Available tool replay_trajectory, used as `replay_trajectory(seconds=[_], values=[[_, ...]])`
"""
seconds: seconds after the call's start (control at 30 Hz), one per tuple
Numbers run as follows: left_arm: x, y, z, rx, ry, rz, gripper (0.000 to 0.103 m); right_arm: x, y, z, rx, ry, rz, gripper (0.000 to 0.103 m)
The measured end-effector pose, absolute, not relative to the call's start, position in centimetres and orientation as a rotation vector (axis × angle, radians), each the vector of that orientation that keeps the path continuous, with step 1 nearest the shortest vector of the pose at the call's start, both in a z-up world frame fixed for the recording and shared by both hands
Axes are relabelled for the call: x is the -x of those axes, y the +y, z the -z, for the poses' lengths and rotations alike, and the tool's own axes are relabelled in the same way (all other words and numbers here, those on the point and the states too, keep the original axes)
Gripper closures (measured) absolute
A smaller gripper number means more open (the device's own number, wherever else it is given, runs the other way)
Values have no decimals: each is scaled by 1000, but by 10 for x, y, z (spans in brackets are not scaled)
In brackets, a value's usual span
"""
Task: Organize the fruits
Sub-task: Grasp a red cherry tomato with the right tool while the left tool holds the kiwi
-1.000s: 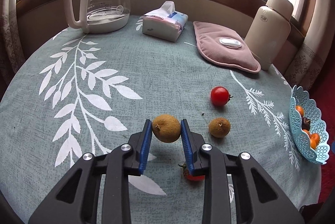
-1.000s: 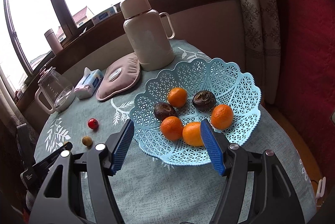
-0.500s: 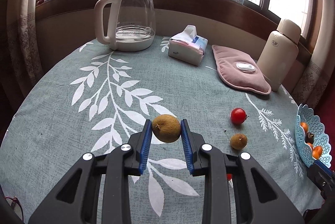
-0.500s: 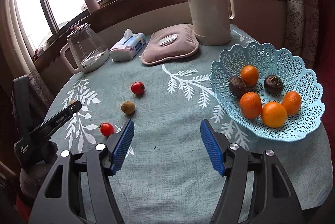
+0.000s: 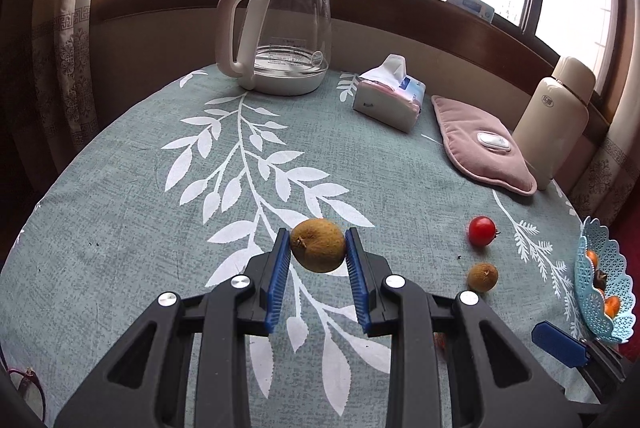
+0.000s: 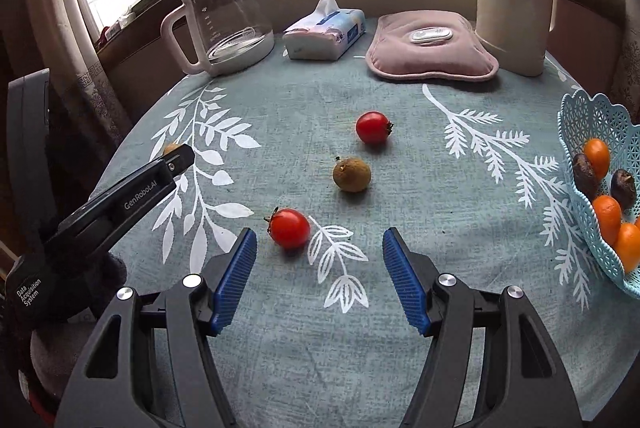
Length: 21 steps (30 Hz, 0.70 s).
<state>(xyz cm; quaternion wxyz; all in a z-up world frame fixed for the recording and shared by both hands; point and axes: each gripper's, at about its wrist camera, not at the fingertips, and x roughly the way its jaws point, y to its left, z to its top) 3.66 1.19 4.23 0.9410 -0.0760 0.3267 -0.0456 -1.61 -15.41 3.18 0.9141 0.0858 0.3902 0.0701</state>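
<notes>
My left gripper (image 5: pixel 318 248) is shut on a brown longan (image 5: pixel 318 245) and holds it above the tablecloth; it also shows at the left of the right wrist view (image 6: pixel 176 156). My right gripper (image 6: pixel 318 248) is open and empty, just behind a red tomato (image 6: pixel 289 228). A second brown longan (image 6: pixel 351 174) (image 5: pixel 483 277) and a second red tomato (image 6: pixel 373 126) (image 5: pixel 481 230) lie on the cloth farther off. A light blue lattice basket (image 6: pixel 588 124) (image 5: pixel 588 276) at the right edge holds several oranges and dark fruits.
At the back stand a glass kettle (image 5: pixel 286 36), a tissue pack (image 5: pixel 388 100), a pink heating pad (image 5: pixel 480 148) and a cream thermos (image 5: pixel 556 116). The round table (image 5: pixel 120 228) has a grey-green leaf-print cloth. Glasses lie at the lower left (image 5: pixel 24 384).
My left gripper has lifted and drawn back with the longan. My right gripper has swung left from the basket and come down close to the near tomato.
</notes>
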Motion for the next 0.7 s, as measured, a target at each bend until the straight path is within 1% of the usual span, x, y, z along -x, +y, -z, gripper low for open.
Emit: replay_trajectory(seconds=[0.1, 0.17, 0.5, 0.57, 0.7], values=[[-36, 15, -42, 168, 667, 91, 75, 7, -145, -28, -160, 818, -156, 39], [-36, 17, -42, 175, 663, 89, 75, 2, -140, -26, -151, 831, -169, 46], [-37, 22, -38, 198, 685, 77, 75, -15, -126, -13, -120, 870, -181, 63], [-37, 22, -38, 200, 687, 77, 75, -17, -125, -10, -115, 877, -180, 69], [-38, 21, -36, 200, 693, 79, 75, -17, -124, -8, -107, 874, -172, 71]])
